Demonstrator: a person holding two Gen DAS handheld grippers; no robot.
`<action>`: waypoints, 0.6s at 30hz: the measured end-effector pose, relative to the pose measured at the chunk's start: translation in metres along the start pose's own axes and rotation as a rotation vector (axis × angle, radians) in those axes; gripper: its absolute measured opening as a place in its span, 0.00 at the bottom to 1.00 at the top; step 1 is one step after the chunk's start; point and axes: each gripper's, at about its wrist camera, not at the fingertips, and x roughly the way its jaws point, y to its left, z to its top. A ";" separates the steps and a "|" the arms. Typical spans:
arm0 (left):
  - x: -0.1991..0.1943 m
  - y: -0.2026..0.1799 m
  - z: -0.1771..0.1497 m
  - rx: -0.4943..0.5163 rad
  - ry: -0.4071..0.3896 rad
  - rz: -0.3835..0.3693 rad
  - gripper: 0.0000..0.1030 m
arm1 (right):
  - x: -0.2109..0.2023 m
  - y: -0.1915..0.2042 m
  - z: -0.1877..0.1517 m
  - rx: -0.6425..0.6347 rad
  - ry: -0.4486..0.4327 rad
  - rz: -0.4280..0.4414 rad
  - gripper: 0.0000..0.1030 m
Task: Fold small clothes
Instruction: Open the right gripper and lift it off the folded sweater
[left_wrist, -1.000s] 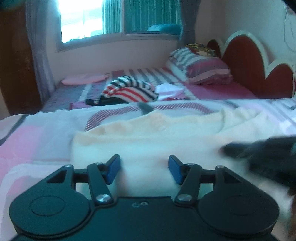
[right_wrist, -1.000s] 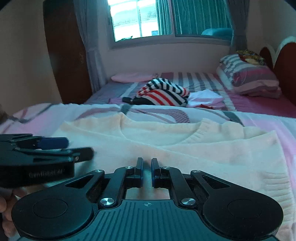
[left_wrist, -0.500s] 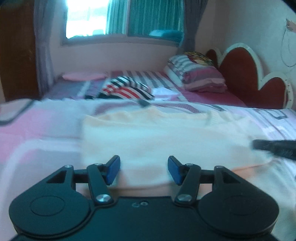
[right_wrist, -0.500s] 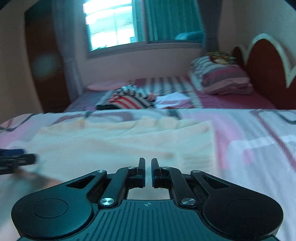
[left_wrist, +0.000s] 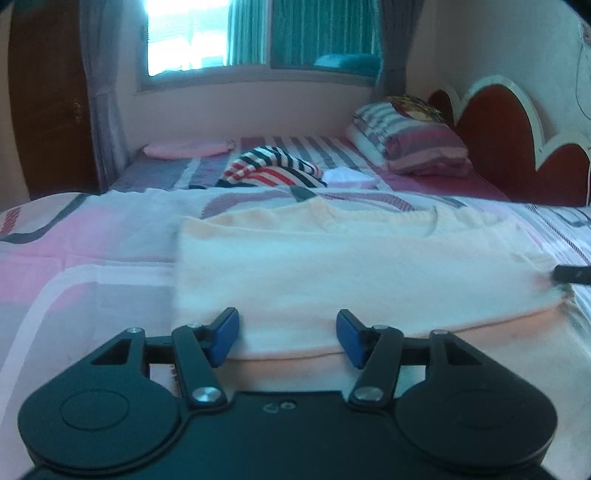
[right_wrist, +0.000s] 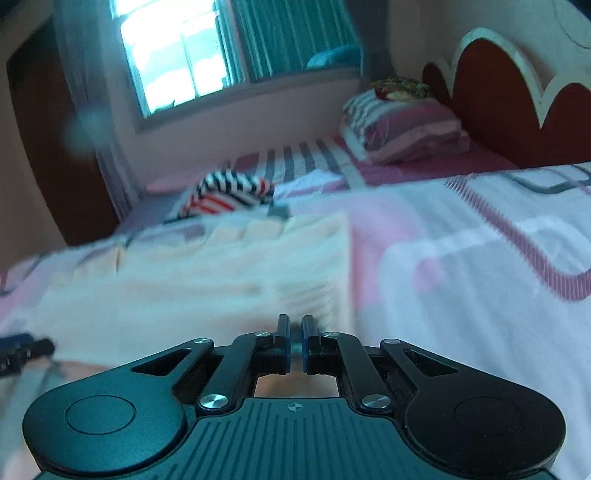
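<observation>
Plainly the weak spot is the near hem of the cream knitted top (left_wrist: 332, 266), which lies flat on the pink-and-white patterned bedspread (left_wrist: 85, 258), filling the centre of the left wrist view with its neckline toward 12 o'clock. At 6 o'clock in that view the left gripper (left_wrist: 288, 338) stands with its blue pads spread, one to either side of the hem, and nothing is pinched between them; if they close from there they may gather only the upper layer, or catch the bedspread along with it. At 3 o'clock a dark fingertip of the other tool meets the top's right edge. In the right wrist view the right gripper (right_wrist: 294, 341) has its jaws pressed nearly together; whether a sliver of fabric sits between them I cannot tell. Should it hold the edge, a sideways pull could skew the fold. The knit looks soft, thick and ribbed at the hem, so it is likely to stretch and slide.
</observation>
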 end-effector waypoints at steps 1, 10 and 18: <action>-0.001 0.000 -0.001 -0.009 -0.006 0.005 0.55 | -0.002 -0.002 0.004 -0.011 -0.012 -0.004 0.07; -0.003 -0.006 0.001 -0.018 -0.034 0.061 0.55 | 0.018 -0.008 0.015 -0.098 -0.013 0.060 0.42; 0.003 -0.016 0.001 0.029 -0.025 0.119 0.54 | 0.024 -0.008 0.013 -0.175 -0.038 0.093 0.04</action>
